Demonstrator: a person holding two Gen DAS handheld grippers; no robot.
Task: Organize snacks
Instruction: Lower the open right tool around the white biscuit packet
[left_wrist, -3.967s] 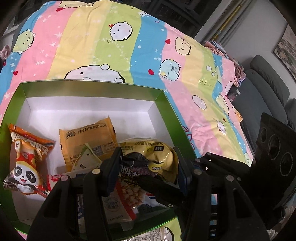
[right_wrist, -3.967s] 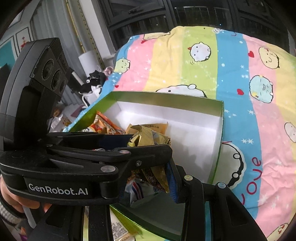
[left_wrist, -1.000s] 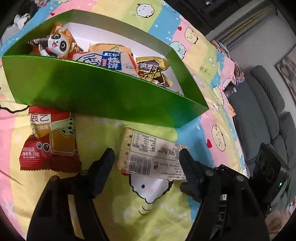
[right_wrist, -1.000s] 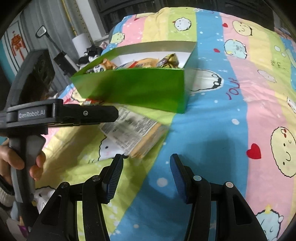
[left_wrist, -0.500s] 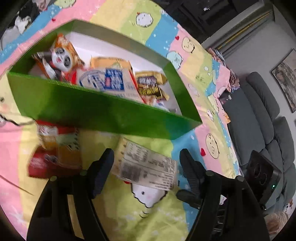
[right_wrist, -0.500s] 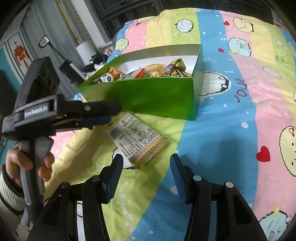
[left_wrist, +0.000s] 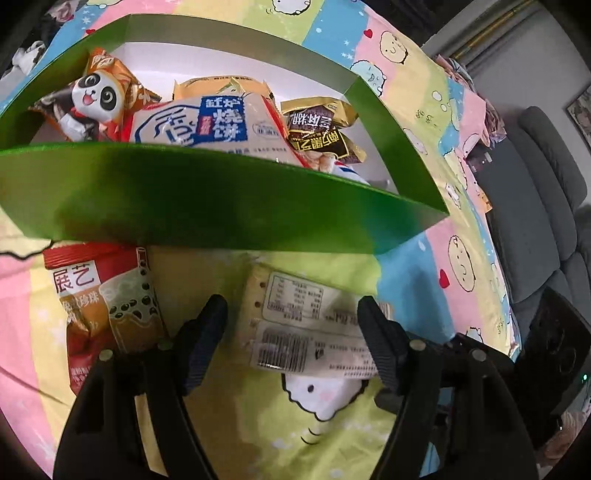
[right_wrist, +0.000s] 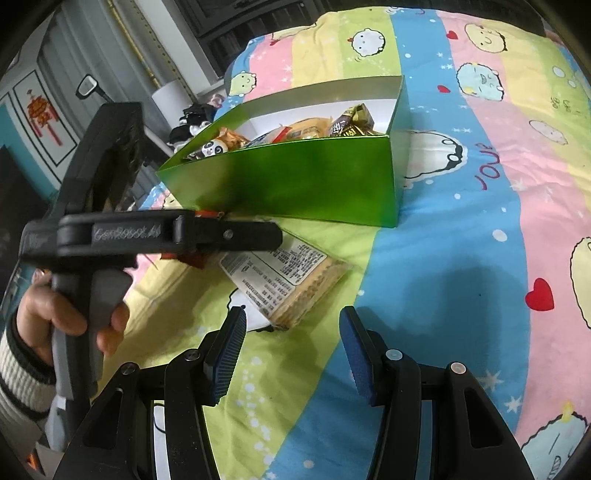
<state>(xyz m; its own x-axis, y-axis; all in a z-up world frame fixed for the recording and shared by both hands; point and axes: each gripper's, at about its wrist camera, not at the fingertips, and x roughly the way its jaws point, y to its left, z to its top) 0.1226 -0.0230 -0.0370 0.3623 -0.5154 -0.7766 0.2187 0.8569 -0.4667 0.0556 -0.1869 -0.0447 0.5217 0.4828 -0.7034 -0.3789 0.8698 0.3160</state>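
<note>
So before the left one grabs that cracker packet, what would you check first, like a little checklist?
1. Left gripper open: ok.
2. Cracker packet between its jaws: ok, roughly centred.
3. Jaws low enough to touch the packet: cannot tell.
4. Red snack bag outside the jaws: ok, lies to the left.
5. Room in the green box: ok, white floor shows at its right end.
6. Right gripper out of the way: ok, open and empty.
</note>
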